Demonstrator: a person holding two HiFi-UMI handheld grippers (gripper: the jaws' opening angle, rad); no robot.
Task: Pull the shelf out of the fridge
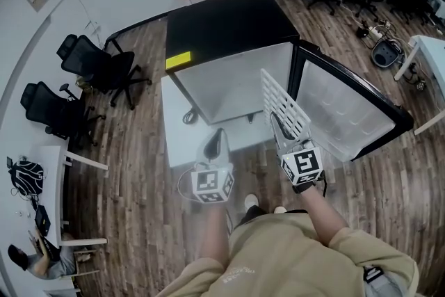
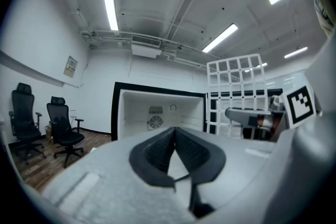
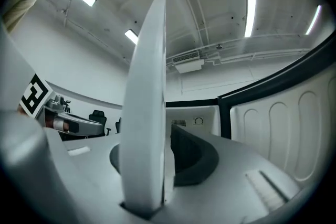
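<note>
Right gripper: jaws clamped on the near edge of the shelf.
Shelf: white grid, clear of the fridge, standing on edge, long axis running ahead from the jaws.
Left gripper: alongside, jaws together, empty.
Fridge: ahead of both, door swung open, cavity bare.

Seen from above: R gripper gripped a white grid shelf by its near edge, the shelf tilted up ahead of it. L gripper sat just left. Beyond both stood the black fridge, its door open to the R.
</note>
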